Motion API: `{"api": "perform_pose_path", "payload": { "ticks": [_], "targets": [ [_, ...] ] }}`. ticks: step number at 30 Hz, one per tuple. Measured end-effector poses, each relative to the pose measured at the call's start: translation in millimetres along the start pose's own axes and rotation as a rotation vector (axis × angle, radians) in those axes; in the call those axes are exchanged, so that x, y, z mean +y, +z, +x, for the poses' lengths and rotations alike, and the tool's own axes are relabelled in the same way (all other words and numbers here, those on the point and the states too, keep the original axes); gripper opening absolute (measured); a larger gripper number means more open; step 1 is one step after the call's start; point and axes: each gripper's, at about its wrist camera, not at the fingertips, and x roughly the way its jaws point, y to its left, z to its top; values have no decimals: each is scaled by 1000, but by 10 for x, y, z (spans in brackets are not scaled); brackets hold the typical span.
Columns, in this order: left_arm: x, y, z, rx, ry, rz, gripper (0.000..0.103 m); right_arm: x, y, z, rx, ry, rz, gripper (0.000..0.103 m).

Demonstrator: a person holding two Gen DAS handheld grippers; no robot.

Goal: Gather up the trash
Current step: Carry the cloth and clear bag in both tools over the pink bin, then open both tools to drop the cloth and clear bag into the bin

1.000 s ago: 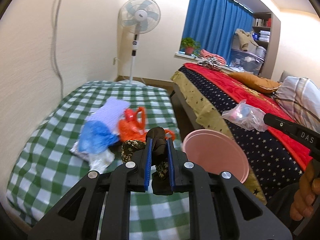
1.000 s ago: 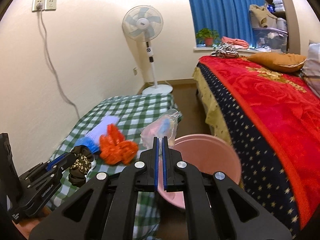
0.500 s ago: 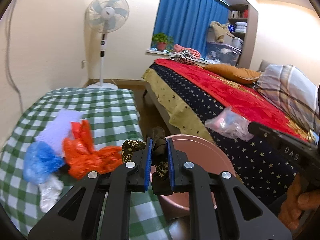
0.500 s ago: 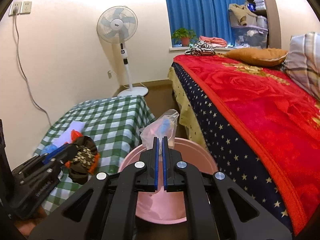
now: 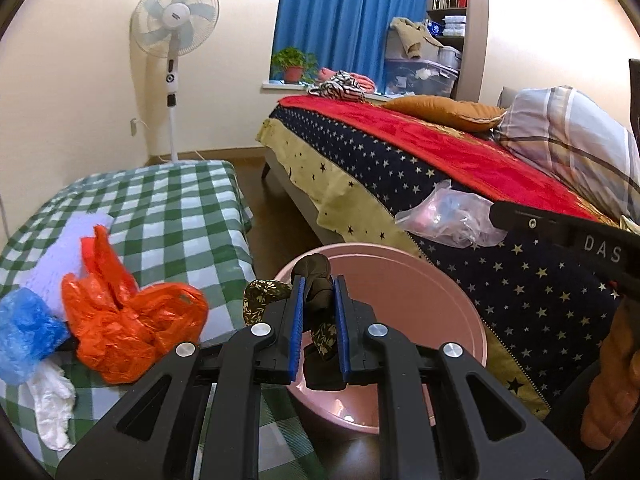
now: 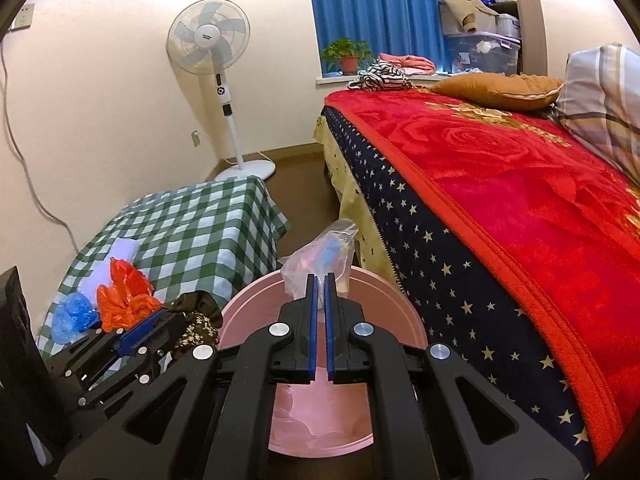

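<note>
Pink basin (image 5: 460,312) below, fingers (image 5: 298,320) clamping dark cloth (image 5: 318,280)

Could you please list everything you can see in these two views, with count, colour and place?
basin: one, pink, on the floor between table and bed
dark patterned wrapper: one, brown, in the left gripper
clear bag: one, see-through, in the right gripper
orange bag: one, on the checked table
blue bag: one, beside the orange bag
white scrap: one, at the table's near edge
checked table: one, green and white
bed: one, red blanket
fan: one, white, by the wall
potted plant: one, green, on the windowsill
left gripper: shut on the wrapper
right gripper: shut on the bag
</note>
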Motion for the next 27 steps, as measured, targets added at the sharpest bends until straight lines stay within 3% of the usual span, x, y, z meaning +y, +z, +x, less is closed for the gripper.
{"api": "perform_pose_path", "payload": {
  "ticks": [7,9,10,11,19,27],
  "targets": [
    [-74,-50,153,32,-46,5,18,-19,-2,42,5,-32,7,7],
    [-59,-60,176,39,-56,-9,41,-35,-2,45,6,-51,16,22],
    [-44,-65,174,36,-53,-19,41,-48,-1,40,2,-62,23,39],
    [-20,-68,169,36,-49,-30,41,-54,2,31,-4,-73,27,48],
    [80,-60,10,15,-35,-40,40,-24,-1,6,-21,-83,5,49],
    [261,-16,-309,-27,-2,-70,34,136,-31,-74,-47,-36,-43,46]
  ]
}}
